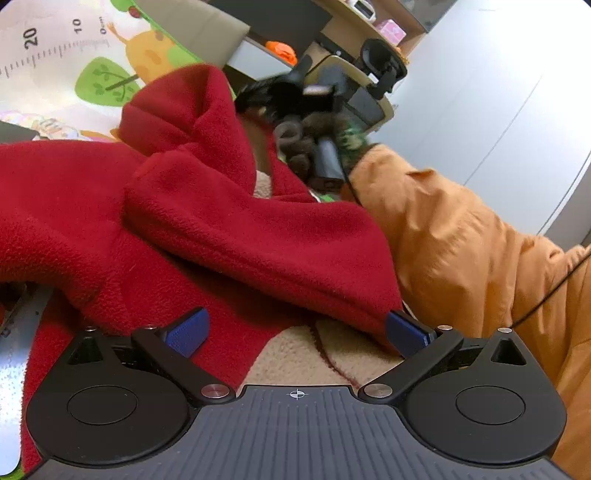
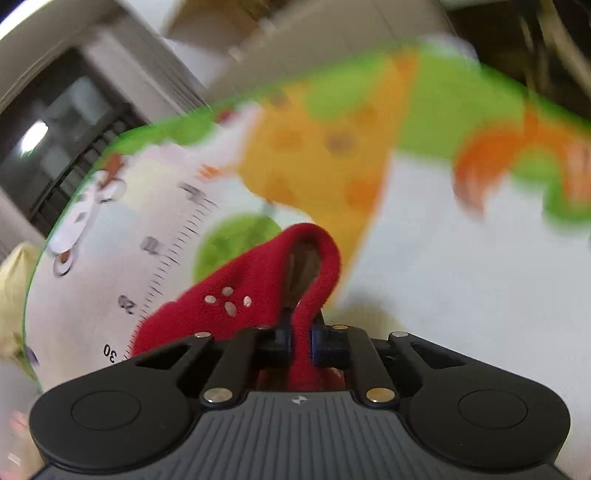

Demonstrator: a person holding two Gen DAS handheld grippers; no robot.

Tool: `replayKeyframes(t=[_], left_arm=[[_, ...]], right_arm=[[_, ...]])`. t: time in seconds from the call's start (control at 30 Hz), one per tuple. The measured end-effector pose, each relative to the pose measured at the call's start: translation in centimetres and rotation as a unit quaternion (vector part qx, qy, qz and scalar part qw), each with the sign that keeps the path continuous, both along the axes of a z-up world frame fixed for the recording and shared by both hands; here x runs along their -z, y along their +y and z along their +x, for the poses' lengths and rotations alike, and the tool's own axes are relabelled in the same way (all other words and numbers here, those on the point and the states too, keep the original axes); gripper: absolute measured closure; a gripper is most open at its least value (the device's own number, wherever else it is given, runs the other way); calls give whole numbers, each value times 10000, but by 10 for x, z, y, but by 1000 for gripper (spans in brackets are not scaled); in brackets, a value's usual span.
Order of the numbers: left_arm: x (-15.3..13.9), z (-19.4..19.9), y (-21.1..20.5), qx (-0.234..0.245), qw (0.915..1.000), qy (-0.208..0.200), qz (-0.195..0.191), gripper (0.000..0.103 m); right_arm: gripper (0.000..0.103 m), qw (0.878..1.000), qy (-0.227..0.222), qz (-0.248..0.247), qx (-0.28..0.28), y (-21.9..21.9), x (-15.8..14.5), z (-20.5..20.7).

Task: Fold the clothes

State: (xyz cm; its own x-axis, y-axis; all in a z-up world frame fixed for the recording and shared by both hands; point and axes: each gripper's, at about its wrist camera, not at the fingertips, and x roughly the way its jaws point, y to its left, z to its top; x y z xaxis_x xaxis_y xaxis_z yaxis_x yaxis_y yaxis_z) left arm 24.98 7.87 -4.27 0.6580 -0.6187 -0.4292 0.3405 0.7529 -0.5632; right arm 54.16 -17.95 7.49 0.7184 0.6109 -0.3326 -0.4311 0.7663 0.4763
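A red fleece garment (image 1: 207, 221) with a cream lining (image 1: 332, 354) lies bunched across the left wrist view. My left gripper (image 1: 297, 332) is open over it, its blue pads (image 1: 188, 332) wide apart; the right-hand pad touches a red fold. A corner of the garment rises toward my right gripper (image 1: 295, 92), which is blurred and held by a hand in an orange sleeve (image 1: 461, 240). In the right wrist view, my right gripper (image 2: 299, 336) is shut on a raised fold of the red fleece garment (image 2: 258, 291), which has a small white paw print.
A play mat (image 1: 55, 74) with a ruler scale, a giraffe and green trees lies under the garment, also blurred as the play mat (image 2: 424, 258). Shelves with small items (image 1: 369, 22) and a white cabinet front (image 1: 498, 92) stand behind. A shiny metal strip (image 1: 18, 350) sits at the left.
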Motion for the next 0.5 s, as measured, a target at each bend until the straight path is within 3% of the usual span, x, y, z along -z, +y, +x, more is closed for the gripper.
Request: replayKeyframes(t=[0.1,0.13,0.17,0.2,0.23,0.27,0.33,0.37,0.43,0.5], left_arm=[[-1,0,1,-7,10000,-4,-36,0],[-1,-1,2,-14,10000,-8,-52,0],[-2,-1,2,-22,10000,-11,-67,0],[-2,-1,3,-43,10000,-17,-70,0],[-2,-2,3,-63,10000,-24,-72,0],[-2,-3,3,-78,9999,-44,-83,0],[-2,-4,3,-109,9999,-67,-76,0],[-2,-4,5,-152,9998,-36,-110,0],[-1,-3,9,-231,9996,0,-179,0],[-1,-5,12,-304,9993,5,-216,0]], right_arm=[[95,9992,-355,153,120,7,-18,-12],[95,9968,-744,-22,305,10,-30,-27],[95,9855,-1477,-490,675,13,-49,-56],[95,9653,-2197,-953,1038,16,-68,-84],[95,9374,-2860,-1471,1334,24,-82,-109],[95,9125,-3269,-2001,1427,38,-85,-122],[94,8779,-3583,-2898,1299,68,-84,-129],[92,8696,-3490,-3299,1146,80,-81,-123],[87,8809,-2620,-3892,624,97,-68,-89],[79,8974,-1671,-4079,208,98,-53,-61]])
